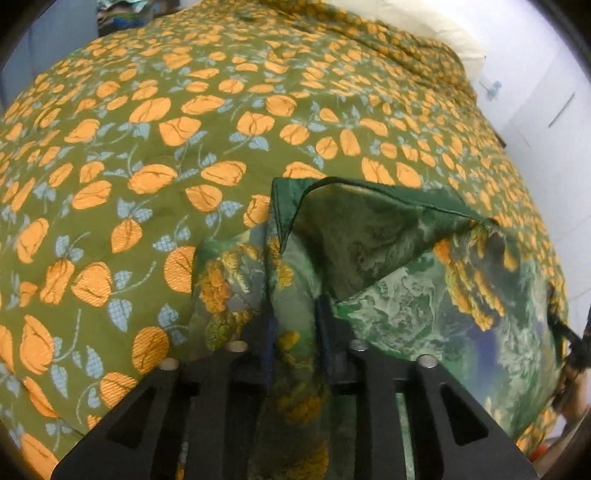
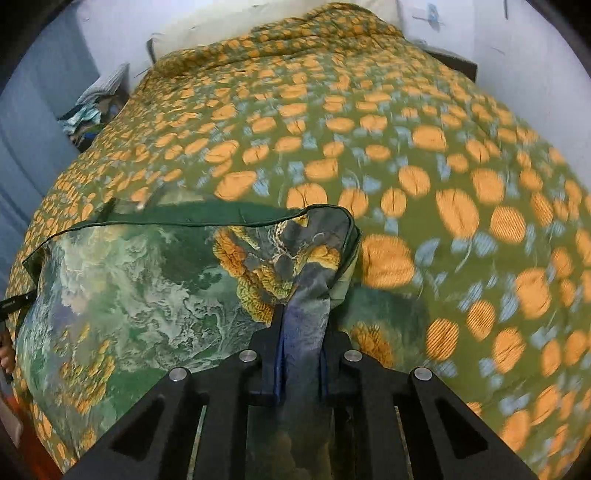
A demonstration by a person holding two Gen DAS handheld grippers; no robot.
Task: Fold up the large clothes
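A large green garment [image 1: 406, 295] with a marbled green-and-white print, orange flower patches and a dark green hem lies on the bed. My left gripper [image 1: 293, 314] is shut on a bunched corner of it, with one flap folded up in front. In the right wrist view my right gripper [image 2: 301, 314] is shut on the garment's [image 2: 147, 288] other corner, at its right end. The cloth stretches between the two grippers, its hem running across the bed. The other gripper's tip [image 2: 14, 302] shows at the far left edge.
The bed is covered by an olive quilt [image 1: 166, 147] with orange flowers, also seen in the right wrist view [image 2: 443, 184]. A white pillow [image 1: 443, 29] lies at the head. White walls surround it. Piled clothes [image 2: 88, 114] sit beside the bed at far left.
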